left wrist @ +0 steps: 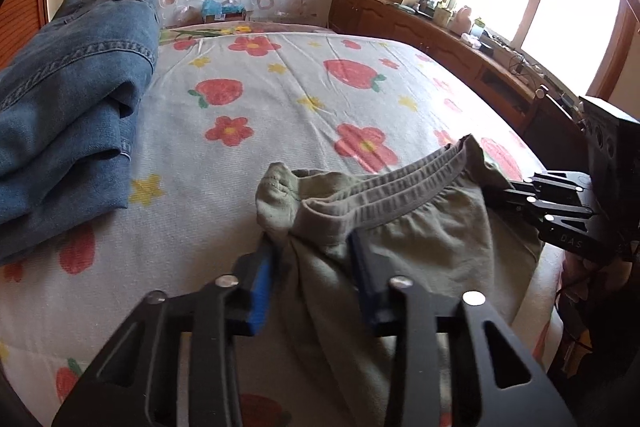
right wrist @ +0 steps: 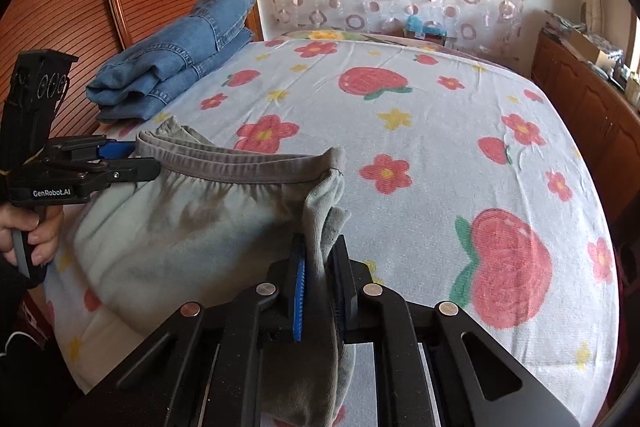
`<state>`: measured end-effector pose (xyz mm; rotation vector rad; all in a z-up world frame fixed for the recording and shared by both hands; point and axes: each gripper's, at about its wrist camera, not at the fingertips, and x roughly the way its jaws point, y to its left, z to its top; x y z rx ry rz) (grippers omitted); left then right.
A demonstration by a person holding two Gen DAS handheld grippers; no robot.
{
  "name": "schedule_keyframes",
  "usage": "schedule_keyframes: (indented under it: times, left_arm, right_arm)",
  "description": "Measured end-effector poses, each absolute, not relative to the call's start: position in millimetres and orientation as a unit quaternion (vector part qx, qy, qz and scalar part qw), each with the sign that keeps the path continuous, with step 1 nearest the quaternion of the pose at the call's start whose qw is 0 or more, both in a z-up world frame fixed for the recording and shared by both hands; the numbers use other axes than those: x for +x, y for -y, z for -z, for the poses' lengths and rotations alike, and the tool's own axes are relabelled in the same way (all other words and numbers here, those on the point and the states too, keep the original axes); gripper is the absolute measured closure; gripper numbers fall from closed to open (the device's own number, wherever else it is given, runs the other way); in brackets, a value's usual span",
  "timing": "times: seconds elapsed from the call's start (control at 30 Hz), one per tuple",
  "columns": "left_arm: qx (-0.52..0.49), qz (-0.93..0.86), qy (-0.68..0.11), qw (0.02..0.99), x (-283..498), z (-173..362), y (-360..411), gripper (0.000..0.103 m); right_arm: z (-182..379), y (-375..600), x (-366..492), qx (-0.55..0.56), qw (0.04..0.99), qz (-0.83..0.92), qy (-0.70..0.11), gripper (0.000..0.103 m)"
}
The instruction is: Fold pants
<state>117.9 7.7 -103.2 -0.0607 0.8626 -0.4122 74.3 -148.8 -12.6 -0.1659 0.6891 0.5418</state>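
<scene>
On the near edge of the bed (right wrist: 420, 115), whose sheet is printed with strawberries and flowers, we see the grey-green pants (left wrist: 404, 227) bunched, waistband toward the far side of the bed and one end hanging over the near edge. We hold them at both ends of the waistband. The right gripper (right wrist: 320, 287) has its blue pads pressed together on a gathered fold at the waistband's right end, the cloth trailing down between the fingers. The left gripper (left wrist: 312, 267) stands at the waistband's left end with a thick bunch of cloth between its fingers, which press on the fabric from both sides. A hand (right wrist: 24, 235) grips that tool's handle. At the bed's far left corner, well apart from the pants, we note folded blue jeans (right wrist: 180, 55).
</scene>
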Motion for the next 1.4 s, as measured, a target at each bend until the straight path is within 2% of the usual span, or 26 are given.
schedule_keyframes:
  times: [0.07, 0.13, 1.0, 1.4]
  left_arm:
    - [-0.040, 0.204, -0.410, 0.888, 116, 100, -8, 0.086]
    - [-0.042, 0.207, -0.400, 0.892, 112, 95, -6, 0.087]
    - [0.003, 0.212, -0.258, 0.943, 65, -15, 9, 0.088]
    - [0.007, 0.197, -0.239, 0.951, 71, -32, -4, 0.088]
  right_arm:
    - [12, 150, 75, -0.075, 0.902, -0.264, -0.333, 0.092]
    - [10, 150, 73, -0.071, 0.903, -0.268, -0.329, 0.093]
    - [-63, 174, 9, -0.060, 0.937, -0.279, -0.200, 0.093]
    - [-75, 165, 21, -0.080, 0.936, -0.296, -0.175, 0.093]
